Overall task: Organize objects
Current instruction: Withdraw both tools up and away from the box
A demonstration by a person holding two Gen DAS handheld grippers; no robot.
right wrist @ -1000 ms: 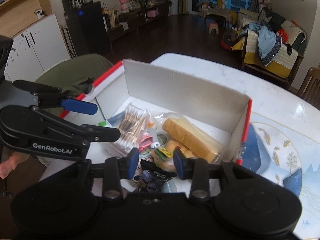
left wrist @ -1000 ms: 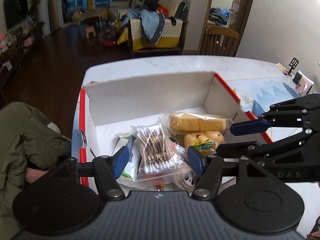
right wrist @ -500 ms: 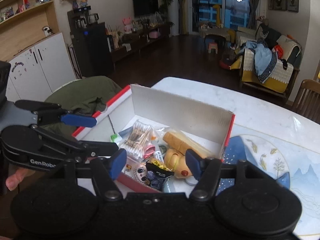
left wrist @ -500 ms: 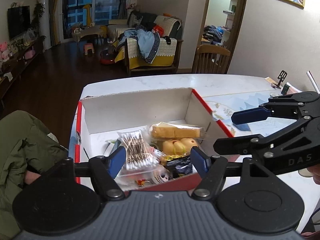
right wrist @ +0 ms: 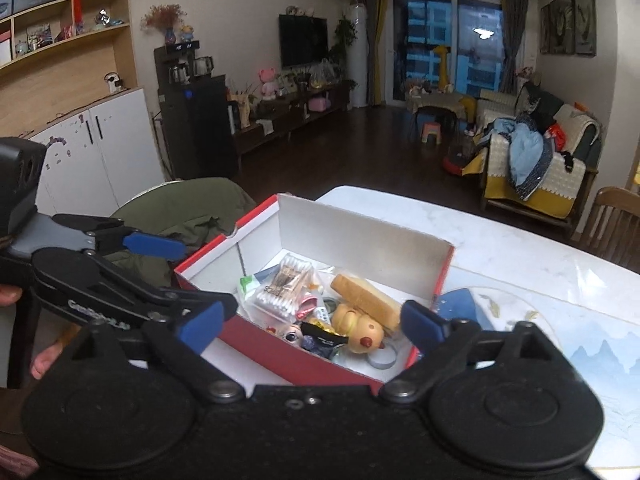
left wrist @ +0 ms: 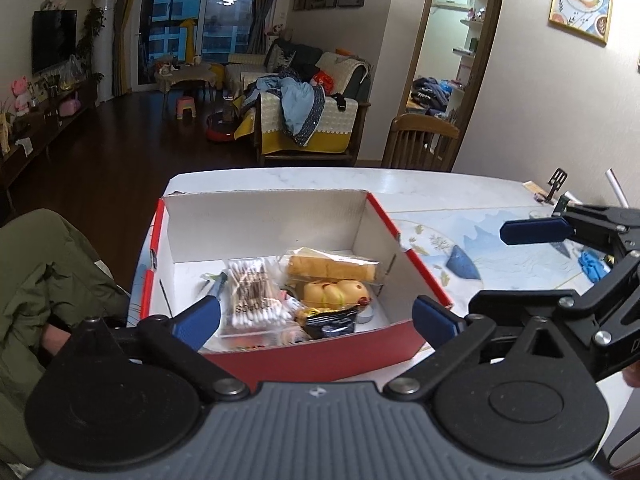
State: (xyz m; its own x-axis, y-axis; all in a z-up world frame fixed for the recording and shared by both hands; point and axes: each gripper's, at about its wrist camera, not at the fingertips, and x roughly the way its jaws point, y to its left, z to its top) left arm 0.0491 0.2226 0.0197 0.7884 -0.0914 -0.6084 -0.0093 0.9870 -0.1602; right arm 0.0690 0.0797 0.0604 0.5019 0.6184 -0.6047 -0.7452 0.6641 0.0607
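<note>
Hovering short of the red cardboard box with the white inside (left wrist: pixel 404 248), the left gripper (left wrist: pixel 316 320) has its jaws opening wide, nothing between them. The right gripper (right wrist: pixel 312 322) likewise has its jaws opening, empty, at the box's near edge. The box sits on the white marble-look table (left wrist: pixel 460 188). Inside lie a clear packet of cotton swabs (left wrist: pixel 252 292), a wrapped tan bread loaf (left wrist: pixel 332 268), a yellow duck-shaped toy (right wrist: pixel 358 326) and a black foil sachet (left wrist: pixel 330 322). Smaller items beneath them are too jumbled to identify. The near wall hides the box's front floor, and the gripper bodies cover the table's near part.
</note>
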